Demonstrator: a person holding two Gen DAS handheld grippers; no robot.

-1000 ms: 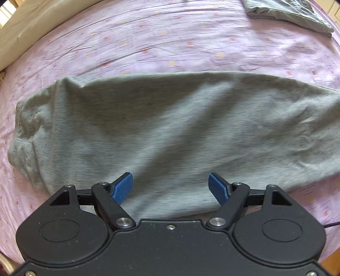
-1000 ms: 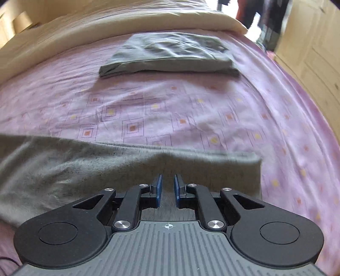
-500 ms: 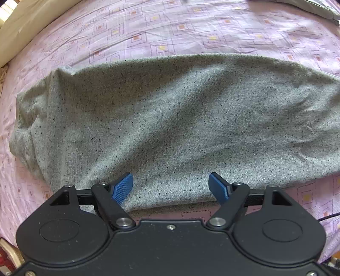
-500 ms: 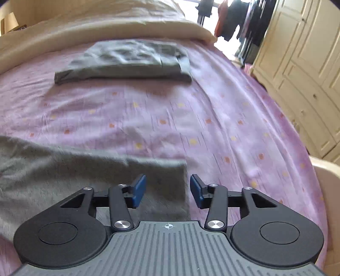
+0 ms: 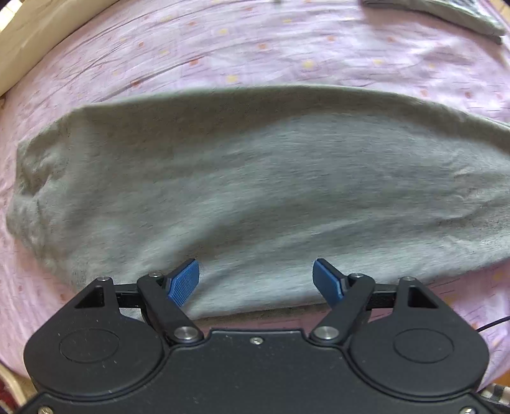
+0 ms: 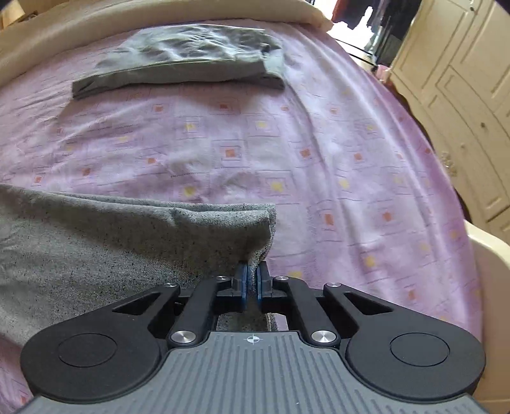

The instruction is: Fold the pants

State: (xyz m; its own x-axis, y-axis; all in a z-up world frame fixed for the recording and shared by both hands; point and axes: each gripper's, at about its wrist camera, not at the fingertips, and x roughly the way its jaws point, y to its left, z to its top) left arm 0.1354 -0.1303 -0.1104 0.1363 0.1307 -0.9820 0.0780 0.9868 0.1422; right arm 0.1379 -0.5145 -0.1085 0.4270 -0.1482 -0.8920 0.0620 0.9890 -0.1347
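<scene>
Grey pants (image 5: 255, 191) lie folded lengthwise across the purple bedsheet, filling the left wrist view. My left gripper (image 5: 256, 281) is open, its blue pads spread over the near edge of the pants, holding nothing. In the right wrist view the pants' right end (image 6: 127, 242) lies at lower left. My right gripper (image 6: 251, 283) is shut on the near corner of that end, and the cloth lifts in a small peak at the pads.
A second folded grey garment (image 6: 188, 60) lies further up the bed, also in the left wrist view (image 5: 446, 12) at top right. A cream blanket (image 6: 63, 28) lies along the far edge. White cupboard doors (image 6: 462, 95) stand right of the bed.
My right gripper opened half a second ago and has now shut on the pants' corner, lifting it slightly. My left gripper stayed open and pulled back a little from the pants.
</scene>
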